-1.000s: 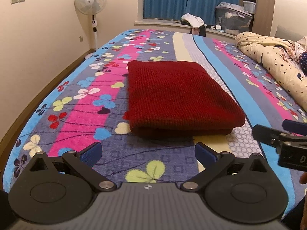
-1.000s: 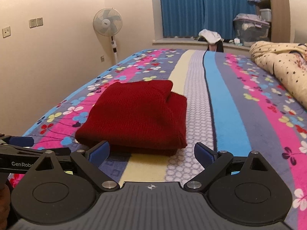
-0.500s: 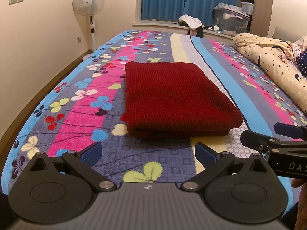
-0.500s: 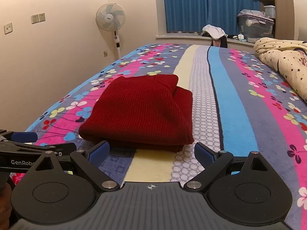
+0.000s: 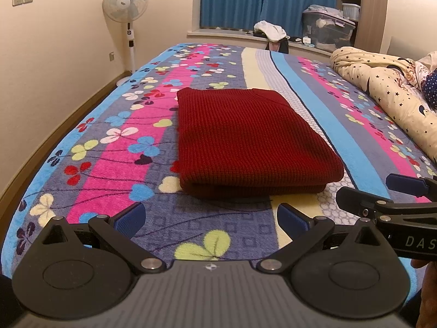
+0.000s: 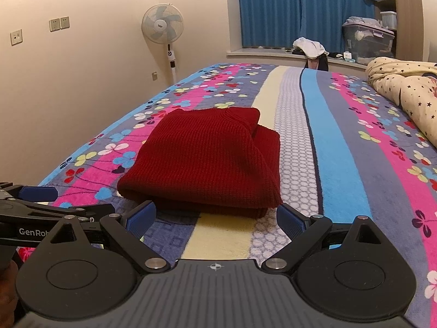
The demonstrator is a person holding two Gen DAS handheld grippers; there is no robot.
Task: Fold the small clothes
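Left wrist: folded sweater (image 5: 251, 139) just beyond left tool (image 5: 210, 217).

Open bedspread (image 5: 213, 218) ahead of both claws, wide bare strip right of folded red sweater (image 5: 245, 139). Blocked far right by rolled quilt (image 5: 387, 87); wall close left.

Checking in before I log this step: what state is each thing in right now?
Red sweater: folded, lying flat on the bed.
Left tongs: open, empty, short of the sweater.
Right tongs: open, empty, at the sweater's near edge.
Quilt: bunched up at the bed's right side.
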